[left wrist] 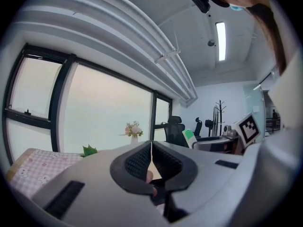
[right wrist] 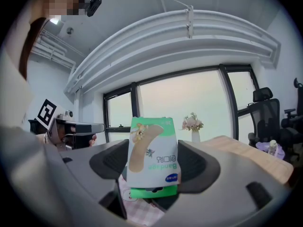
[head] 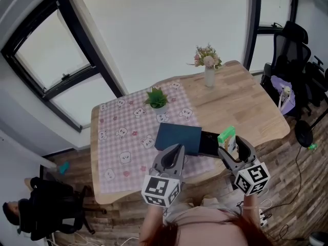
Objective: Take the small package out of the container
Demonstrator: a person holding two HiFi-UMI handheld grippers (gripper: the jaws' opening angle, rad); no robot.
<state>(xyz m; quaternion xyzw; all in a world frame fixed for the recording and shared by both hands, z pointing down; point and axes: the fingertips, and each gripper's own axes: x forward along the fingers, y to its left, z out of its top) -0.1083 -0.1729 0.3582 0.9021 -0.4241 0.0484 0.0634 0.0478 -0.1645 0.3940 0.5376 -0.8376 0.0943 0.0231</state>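
Note:
A dark blue box-like container (head: 178, 137) lies on the pink checked cloth, its black inner tray (head: 209, 142) slid out to the right. My right gripper (head: 230, 146) is shut on the small package (head: 227, 135), a green and white bandage pack, and holds it above the tray's right end. In the right gripper view the package (right wrist: 152, 157) stands upright between the pads (right wrist: 199, 163). My left gripper (head: 172, 155) hovers at the container's near edge. In the left gripper view its jaws (left wrist: 151, 163) meet with nothing between them.
A small green plant (head: 156, 98) stands on the cloth behind the container. A white vase of flowers (head: 208, 65) sits at the table's far right. The wooden table (head: 256, 106) is bare on the right. An office chair (head: 289, 60) stands beyond it.

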